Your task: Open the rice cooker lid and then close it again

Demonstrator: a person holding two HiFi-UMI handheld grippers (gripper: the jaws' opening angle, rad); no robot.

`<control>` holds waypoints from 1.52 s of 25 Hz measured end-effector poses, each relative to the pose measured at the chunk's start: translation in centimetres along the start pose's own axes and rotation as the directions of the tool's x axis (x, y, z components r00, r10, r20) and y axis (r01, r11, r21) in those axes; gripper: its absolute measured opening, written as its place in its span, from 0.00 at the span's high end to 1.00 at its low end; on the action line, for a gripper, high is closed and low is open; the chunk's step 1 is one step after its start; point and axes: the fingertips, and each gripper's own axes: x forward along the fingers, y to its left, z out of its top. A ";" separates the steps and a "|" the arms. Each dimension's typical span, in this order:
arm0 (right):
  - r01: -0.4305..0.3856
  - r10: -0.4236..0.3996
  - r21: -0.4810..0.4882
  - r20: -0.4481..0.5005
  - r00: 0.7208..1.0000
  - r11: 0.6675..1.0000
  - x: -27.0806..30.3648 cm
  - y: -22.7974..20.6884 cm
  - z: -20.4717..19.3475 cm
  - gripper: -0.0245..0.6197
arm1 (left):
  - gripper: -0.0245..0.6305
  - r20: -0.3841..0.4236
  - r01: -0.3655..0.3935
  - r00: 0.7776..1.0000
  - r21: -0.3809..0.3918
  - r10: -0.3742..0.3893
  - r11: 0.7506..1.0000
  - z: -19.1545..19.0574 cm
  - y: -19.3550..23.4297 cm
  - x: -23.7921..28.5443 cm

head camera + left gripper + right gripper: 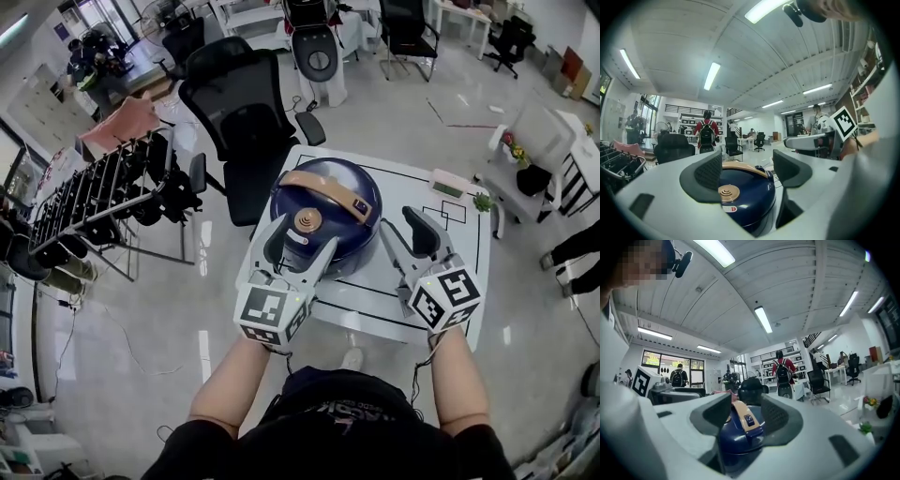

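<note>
While you stand at the near edge of the white table (pixel 412 183), the dark blue rice cooker (pixel 325 217) sits on it right in front of you, inside the black lines marked on the tabletop. Its lid (pixel 323 192) is down, with the tan handle (pixel 328 190) lying across the dome and the bronze vent cap (pixel 307 221) on the side nearest you.

Your left tongs (pixel 300 246) reach over the cooker's near left side. In the left gripper view the left tongs (pixel 747 164) stand wide open and grip nothing. The vent cap (pixel 728 191) and the blue dome (pixel 750 199) show low in the gap between the two dark pads (pixel 710 171). Whether either pad touches the lid cannot be told.

Your right tongs (pixel 403 234) hang just beside the cooker's right flank, over bare table. The right gripper view shows the right tongs (pixel 743 411) spread apart and empty, looking across at the cooker (pixel 740 439). Its handle (pixel 739 409) and the small latch button (pixel 749 419) are framed between the jaws.

Beyond the table a black office chair (pixel 234 112) faces the cooker, and a small green plant (pixel 483 200) sits near the table's far right corner.
</note>
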 end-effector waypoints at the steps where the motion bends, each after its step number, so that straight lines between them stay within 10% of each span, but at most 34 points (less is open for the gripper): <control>1: -0.005 0.005 0.001 0.002 1.000 1.000 0.1 -0.2 0.1 0.67 | 0.46 0.000 -0.005 1.000 0.002 0.005 1.000 0.2 0.0 0.2; 12: -0.007 0.008 0.013 -0.005 1.000 1.000 1.2 -1.4 0.1 0.67 | 0.46 0.008 -0.005 1.000 0.020 0.005 1.000 1.2 0.7 2.0; 17: 0.045 -0.045 0.023 -0.003 0.999 0.999 1.9 -1.9 -0.2 0.94 | 0.46 0.004 0.029 1.000 0.026 -0.029 0.999 0.7 1.9 3.0; 27: 0.090 -0.087 0.052 -0.066 0.994 0.995 4.7 -1.7 -2.2 0.96 | 0.46 -0.047 0.136 0.990 0.048 -0.134 0.990 -0.5 4.3 5.5; 38: 0.115 -0.098 0.112 -0.145 0.985 0.987 7.7 -1.9 -5.2 0.96 | 0.46 -0.209 0.332 0.935 0.219 -0.288 0.918 -3.8 4.5 8.4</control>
